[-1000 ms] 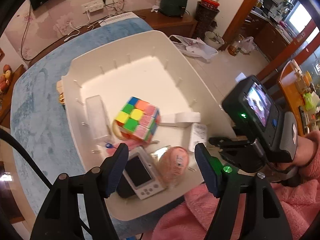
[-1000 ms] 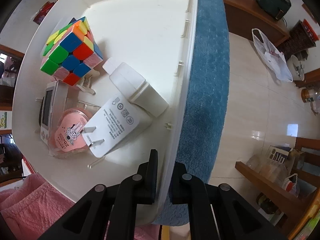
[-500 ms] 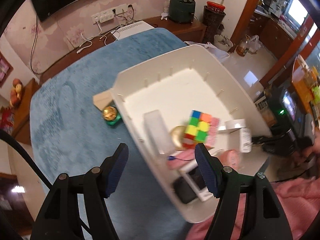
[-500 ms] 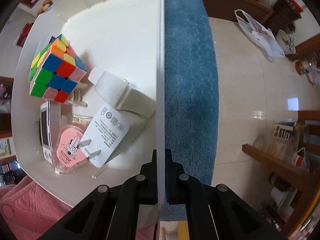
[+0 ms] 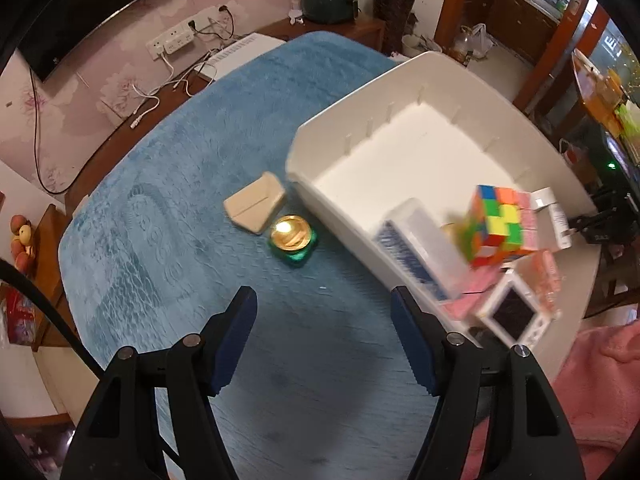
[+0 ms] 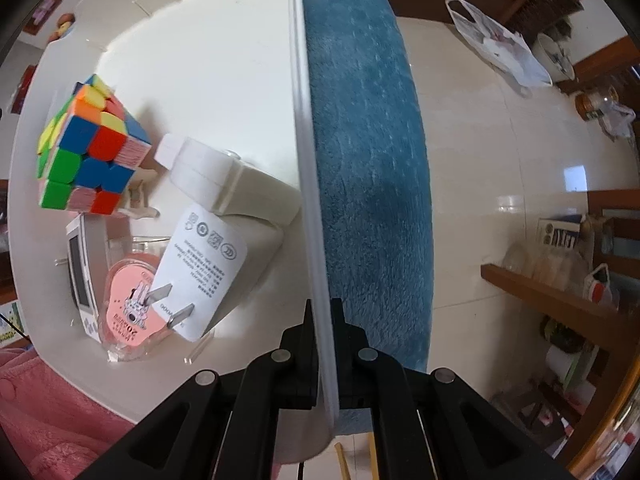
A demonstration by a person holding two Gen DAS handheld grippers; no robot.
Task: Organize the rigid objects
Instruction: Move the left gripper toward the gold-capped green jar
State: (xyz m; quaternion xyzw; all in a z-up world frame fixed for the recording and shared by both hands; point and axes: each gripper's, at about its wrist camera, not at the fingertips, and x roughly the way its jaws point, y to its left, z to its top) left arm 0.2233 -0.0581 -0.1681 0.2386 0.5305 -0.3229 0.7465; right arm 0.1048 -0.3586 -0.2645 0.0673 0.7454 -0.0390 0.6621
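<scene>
One white bin (image 5: 384,92) holds one colour cube (image 5: 498,224), one white charger (image 6: 200,268) and one pink tape dispenser (image 6: 128,312); outside lie one beige block (image 5: 256,206) and one gold-lidded tin (image 5: 291,236).

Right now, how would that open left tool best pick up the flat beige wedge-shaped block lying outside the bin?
Left tool should come from above and pinch the flat beige wedge-shaped block across its narrower width. It lies flat on the blue cloth, touching the gold-lidded green tin, so avoid that side.

Black left hand-held gripper (image 5: 323,334), blue ribbed pads (image 5: 409,342), silver screws, seemingly fluffy pink sleeve (image 5: 600,376)
</scene>
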